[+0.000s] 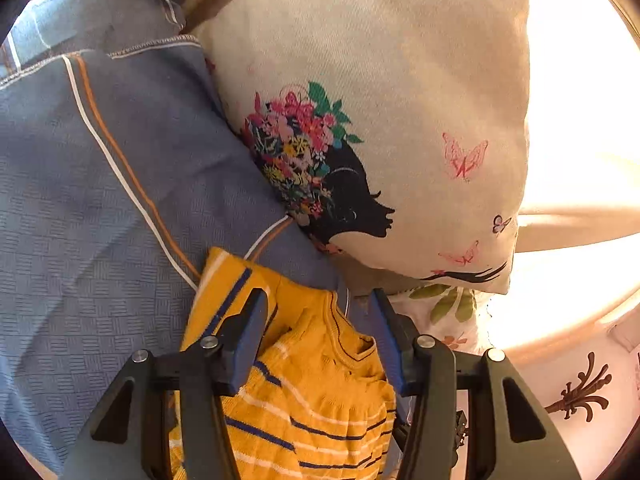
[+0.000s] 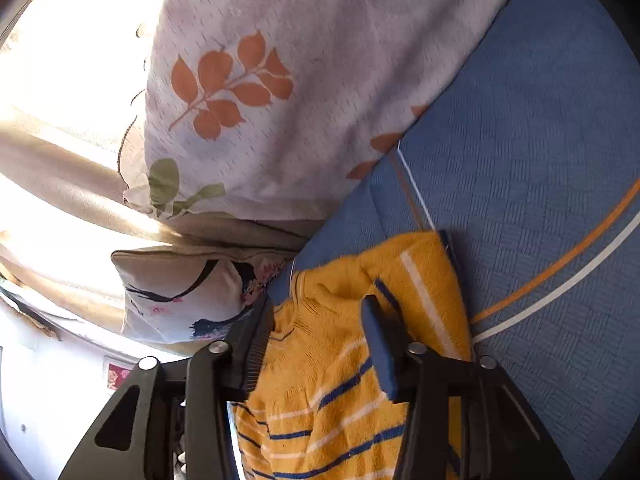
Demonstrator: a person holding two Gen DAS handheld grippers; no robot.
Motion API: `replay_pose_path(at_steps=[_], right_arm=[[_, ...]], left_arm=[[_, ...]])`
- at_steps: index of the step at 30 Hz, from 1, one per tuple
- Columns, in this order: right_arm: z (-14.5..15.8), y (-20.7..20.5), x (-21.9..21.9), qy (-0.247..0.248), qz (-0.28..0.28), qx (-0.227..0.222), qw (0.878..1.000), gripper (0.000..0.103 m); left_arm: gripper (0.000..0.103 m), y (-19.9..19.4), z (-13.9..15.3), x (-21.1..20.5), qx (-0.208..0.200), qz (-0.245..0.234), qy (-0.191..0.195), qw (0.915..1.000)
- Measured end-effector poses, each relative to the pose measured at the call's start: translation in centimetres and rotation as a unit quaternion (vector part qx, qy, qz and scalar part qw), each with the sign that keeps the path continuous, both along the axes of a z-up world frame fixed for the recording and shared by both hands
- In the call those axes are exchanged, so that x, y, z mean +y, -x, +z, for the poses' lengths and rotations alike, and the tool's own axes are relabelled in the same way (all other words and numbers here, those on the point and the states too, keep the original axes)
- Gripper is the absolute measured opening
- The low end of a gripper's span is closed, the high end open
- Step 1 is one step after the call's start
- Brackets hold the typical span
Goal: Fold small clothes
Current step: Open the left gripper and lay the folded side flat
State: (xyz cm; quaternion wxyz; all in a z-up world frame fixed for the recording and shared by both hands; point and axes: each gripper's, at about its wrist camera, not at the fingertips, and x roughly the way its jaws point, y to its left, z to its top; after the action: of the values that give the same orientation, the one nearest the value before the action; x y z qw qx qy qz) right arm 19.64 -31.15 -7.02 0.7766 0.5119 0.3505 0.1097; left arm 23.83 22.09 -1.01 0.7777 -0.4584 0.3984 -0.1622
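Observation:
A small yellow knitted sweater (image 1: pixel 320 376) with blue and white stripes lies on a blue bedcover (image 1: pixel 100 200). My left gripper (image 1: pixel 318 300) is open, its blue pads on either side of the sweater's neck area. In the right wrist view the same sweater (image 2: pixel 340 380) lies between the fingers of my right gripper (image 2: pixel 316 308), which is open over the neck and shoulder. Whether either gripper touches the fabric I cannot tell.
A cream pillow (image 1: pixel 380 100) printed with a flower-haired woman's profile lies just beyond the sweater. A white pillow (image 2: pixel 280 80) with orange leaves lies beside it. Bright window light and curtains (image 2: pixel 60 140) are behind. The blue bedcover (image 2: pixel 540 140) has orange and white stripes.

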Motion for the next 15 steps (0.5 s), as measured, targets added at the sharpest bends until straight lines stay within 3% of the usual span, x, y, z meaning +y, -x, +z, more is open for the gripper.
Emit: replay_pose_path(at_steps=[4,8,12,15], right_arm=[[3.0,1.6,-0.4,0.044,-0.002,-0.020,0.999,0.062],[5.1,2.1,3.4,0.112,0.074,-0.033,0.990,0.062],[3.3,0.9,6.9,0.134,0.119,-0.001,0.984,0.062],[1.1,-0.3,7.9,0.161,0.131,0.031,0.978,0.061]], left_arm=[[0.052,1.6,1.2,-0.1,-0.004,-0.018,-0.058,0.9982],[0.052,3.8,1.3,-2.0,-0.001,-0.055,-0.128,0.9903],[0.052,6.2,0.7,-4.0,-0.002,-0.084,-0.193,0.9776],[0.052,7.7,-0.5,-4.1,0.015,-0.083,-0.220,0.9719]])
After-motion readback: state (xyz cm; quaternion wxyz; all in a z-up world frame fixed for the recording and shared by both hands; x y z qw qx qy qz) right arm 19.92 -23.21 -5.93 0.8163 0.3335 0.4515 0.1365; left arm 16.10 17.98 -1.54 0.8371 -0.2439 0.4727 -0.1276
